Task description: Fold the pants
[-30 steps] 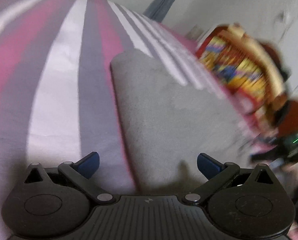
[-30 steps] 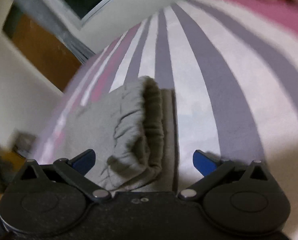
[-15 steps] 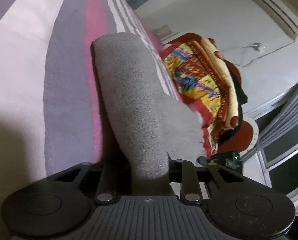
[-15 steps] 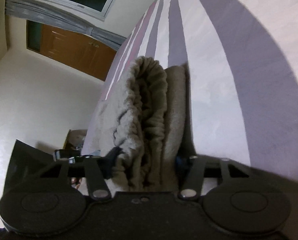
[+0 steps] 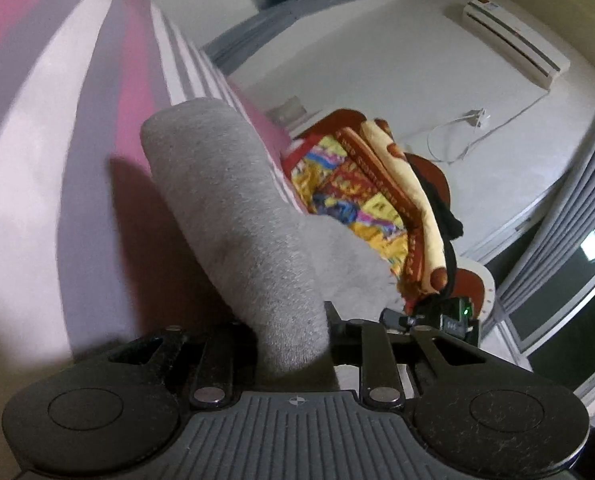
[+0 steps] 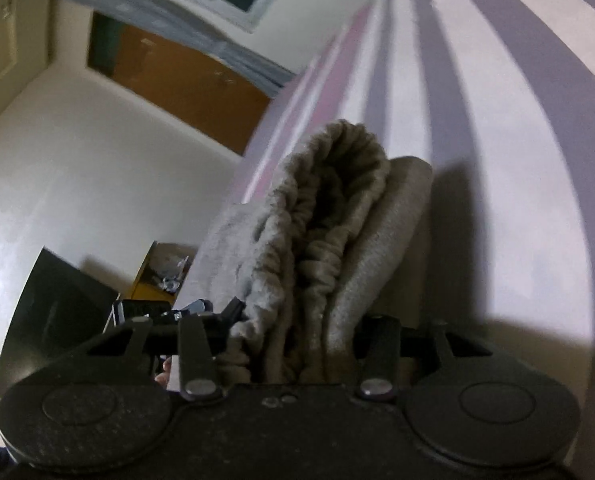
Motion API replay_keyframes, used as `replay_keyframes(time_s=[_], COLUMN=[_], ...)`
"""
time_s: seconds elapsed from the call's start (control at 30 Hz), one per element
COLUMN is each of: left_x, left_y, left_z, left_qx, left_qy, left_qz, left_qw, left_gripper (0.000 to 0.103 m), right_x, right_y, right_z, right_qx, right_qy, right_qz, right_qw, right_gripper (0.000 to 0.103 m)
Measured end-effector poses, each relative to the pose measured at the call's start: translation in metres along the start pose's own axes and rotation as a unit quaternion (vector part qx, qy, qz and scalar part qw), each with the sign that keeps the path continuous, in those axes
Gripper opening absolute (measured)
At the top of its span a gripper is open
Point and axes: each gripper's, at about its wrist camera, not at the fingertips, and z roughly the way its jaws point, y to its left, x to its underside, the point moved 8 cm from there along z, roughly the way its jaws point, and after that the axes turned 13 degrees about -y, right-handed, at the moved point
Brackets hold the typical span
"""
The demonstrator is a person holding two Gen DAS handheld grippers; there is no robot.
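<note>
In the left wrist view, the left gripper point(image 5: 293, 332) has its jaws pinched tight on a smooth folded edge of the grey sweatpants point(image 5: 233, 216), which rise from the striped bedsheet point(image 5: 49, 152) toward the camera as a thick roll; behind them a colourful folded blanket point(image 5: 377, 200) sits against the wall under an air conditioner point(image 5: 513, 36). In the right wrist view, the right gripper point(image 6: 297, 336) has its jaws closing on the gathered elastic waistband point(image 6: 329, 216) of the same sweatpants, several layers bunched between them (the stack is bulky here, so the jaws stand wider than the left pair). The garment hangs lifted between both grippers above the bed. The likely trouble is the waistband side: an inner layer could slip out of that thick bundle, spoiling the fold, and if the two hands travel unevenly the cloth may twist or land crooked.
</note>
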Motion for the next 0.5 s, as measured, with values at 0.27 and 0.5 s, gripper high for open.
replay_keyframes(time_s=[0.27, 0.5], left_x=[-0.087, -0.067], left_y=[0.052, 0.092], left_z=[0.049, 0.043], left_qx=[-0.103, -0.211], left_qy=[0.015, 0.029], left_qz=[0.042, 0.039], left_qw=[0.9936, 0.9763], left_gripper=[0.031, 0.054], right_x=[-0.083, -0.072], right_y=[-0.007, -0.065], right_z=[0.082, 0.107], right_qx=[0.002, 0.154], right_qy=[0.002, 0.013], right_qz=[-0.003, -0.012], right_qw=[1.000, 0.988], right_gripper=[0.048, 0.089])
